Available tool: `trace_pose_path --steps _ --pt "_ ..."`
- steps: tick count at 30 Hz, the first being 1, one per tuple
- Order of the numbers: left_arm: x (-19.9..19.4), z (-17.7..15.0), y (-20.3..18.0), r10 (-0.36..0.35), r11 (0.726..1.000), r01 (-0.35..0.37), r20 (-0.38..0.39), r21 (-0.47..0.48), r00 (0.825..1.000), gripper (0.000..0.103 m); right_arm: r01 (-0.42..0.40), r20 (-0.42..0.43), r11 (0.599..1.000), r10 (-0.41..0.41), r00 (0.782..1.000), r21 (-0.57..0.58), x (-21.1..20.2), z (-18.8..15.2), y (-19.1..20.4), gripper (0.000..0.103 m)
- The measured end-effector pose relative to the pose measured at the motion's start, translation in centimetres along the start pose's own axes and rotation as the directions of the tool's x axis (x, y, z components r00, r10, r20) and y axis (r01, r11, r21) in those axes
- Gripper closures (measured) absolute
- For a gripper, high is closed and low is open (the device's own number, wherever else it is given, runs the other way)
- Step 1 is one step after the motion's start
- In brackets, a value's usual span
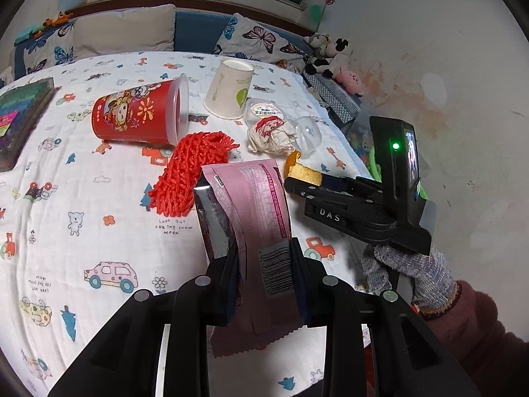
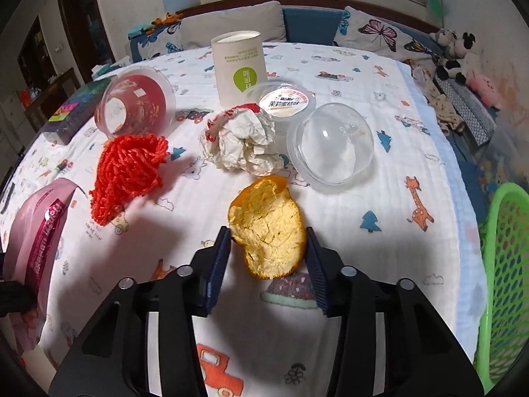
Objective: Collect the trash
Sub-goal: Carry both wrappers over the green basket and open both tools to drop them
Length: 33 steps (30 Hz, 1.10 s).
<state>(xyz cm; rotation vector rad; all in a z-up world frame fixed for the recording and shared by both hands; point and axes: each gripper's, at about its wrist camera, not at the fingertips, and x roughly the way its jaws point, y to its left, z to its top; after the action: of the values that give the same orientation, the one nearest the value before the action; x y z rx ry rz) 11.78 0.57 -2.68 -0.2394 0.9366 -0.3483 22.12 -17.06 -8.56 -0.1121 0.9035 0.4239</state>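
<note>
Left gripper (image 1: 264,258): I have its fingers pinching a pink wrapper (image 1: 254,211) near the barcode end, lifted clear of the bed (image 1: 82,198).
Right gripper (image 2: 267,258): fingers pressed onto an orange peel (image 2: 267,231) from both sides, low over the sheet; whether the peel is off the bed yet I cannot tell.
Peel handling: I judge it light, curled and fairly stiff, pith side up, liable to crack if squeezed hard. The grip across the wide middle looks sound.
Wrapper handling: thin foil film, slick and floppy. It droops past the fingers, so I would keep the pinch near the folded part.
Remaining trash on the bed: one red net sleeve (image 2: 129,172), soft and springy, easy to snag. One crumpled paper ball (image 2: 241,142), light and crushable. One clear plastic dome (image 2: 330,145), smooth, best taken at the rim.
Cups: one red cup on its side (image 2: 135,106), one white paper cup upside down (image 2: 239,66), one small lidded tub (image 2: 284,102); rims are the obvious hold.
Likely bin: one green basket (image 2: 506,264) beside the bed at the right edge.
Count: eight pieces in all, two in hand.
</note>
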Motion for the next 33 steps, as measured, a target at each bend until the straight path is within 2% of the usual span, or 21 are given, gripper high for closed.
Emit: trace_pose_path --steps 8,14,22,29,33 --pt "-0.2 0.4 -1.3 -0.017 1.000 0.017 0.008 0.026 1.000 0.075 -0.029 0.033 0.998 0.028 0.999 0.048 -3.4 -1.4 -1.2 0.064" --pt "0.6 1.3 -3.6 -0.056 0.996 0.056 -0.001 0.067 0.998 0.075 -0.025 0.069 0.994 0.018 0.997 0.103 -6.7 -3.0 -3.2 0.064" --pt "3.1 2.9 -7.9 -0.106 0.984 0.111 -0.039 0.138 0.994 0.075 0.081 0.097 0.970 -0.105 0.990 0.231 -11.0 -5.2 -10.2 0.064" --pt "5.1 4.6 -12.5 -0.141 0.966 0.150 -0.058 0.213 0.988 0.075 0.199 0.063 0.909 -0.237 0.969 0.366 -13.4 -7.7 -18.5 0.064" --pt "6.3 5.9 -15.1 -0.156 0.951 0.168 -0.067 0.259 0.986 0.075 0.251 0.025 0.873 -0.287 0.958 0.419 -13.7 -9.2 -22.0 0.062"
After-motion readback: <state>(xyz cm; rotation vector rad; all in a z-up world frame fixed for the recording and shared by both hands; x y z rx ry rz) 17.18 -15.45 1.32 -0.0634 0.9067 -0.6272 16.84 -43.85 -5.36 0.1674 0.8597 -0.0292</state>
